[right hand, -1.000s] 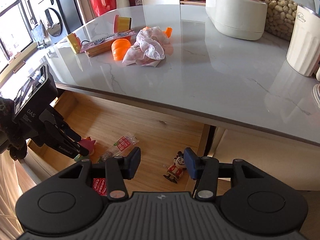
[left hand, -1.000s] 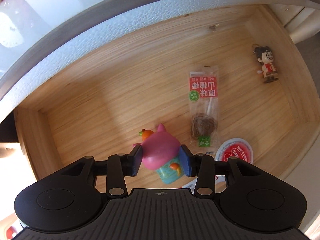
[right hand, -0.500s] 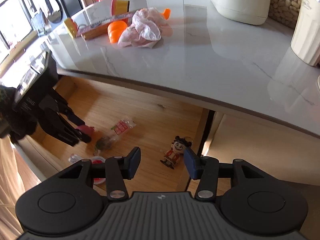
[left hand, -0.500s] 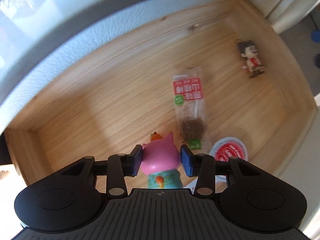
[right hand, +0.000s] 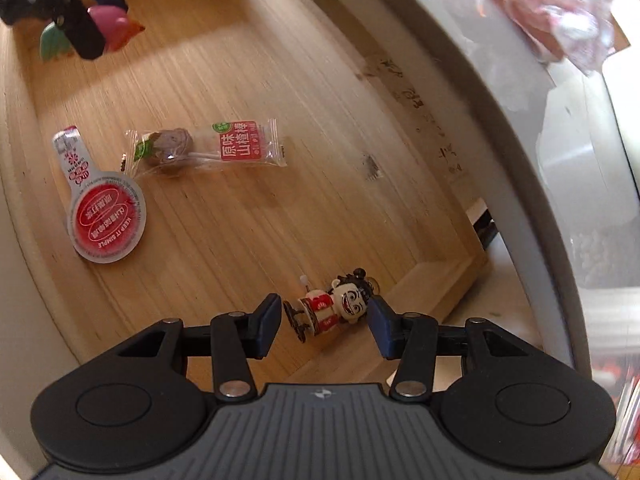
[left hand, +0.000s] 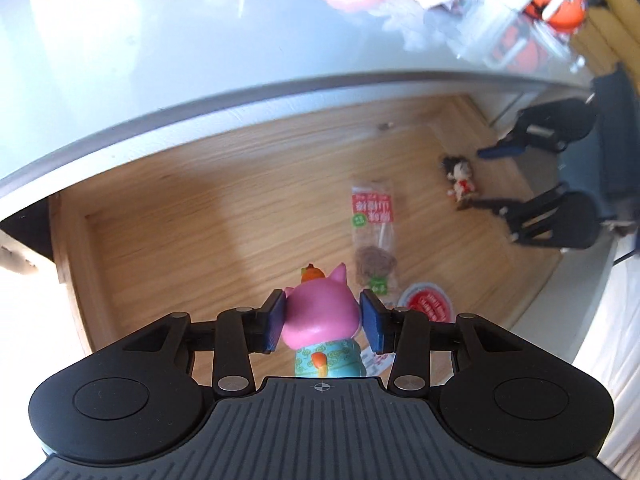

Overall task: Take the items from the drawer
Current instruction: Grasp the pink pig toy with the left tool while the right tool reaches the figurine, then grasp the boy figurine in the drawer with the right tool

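Observation:
In the left wrist view my left gripper [left hand: 322, 326] is shut on a pink pig toy [left hand: 320, 314] with a teal body, held above the floor of the open wooden drawer [left hand: 180, 216]. The right wrist view has my right gripper [right hand: 324, 322] open, its pads either side of a small cartoon figurine [right hand: 332, 308] lying in the drawer's corner, not pressing it. The same figurine [left hand: 460, 182] and the right gripper [left hand: 500, 180] show at the right of the left wrist view. The pig [right hand: 112, 28] in the left gripper [right hand: 96, 24] shows top left of the right wrist view.
A wrapped lollipop snack [right hand: 200, 150] and a round red-and-white sachet [right hand: 104, 212] lie on the drawer floor [right hand: 280, 80]. The grey countertop [left hand: 200, 40] overhangs the drawer, with orange items and a crumpled bag [right hand: 560, 12] on it.
My left gripper has risen and pulled back with the pig, bringing the countertop into view. The right gripper has dropped into the drawer, rolled, and now straddles the figurine.

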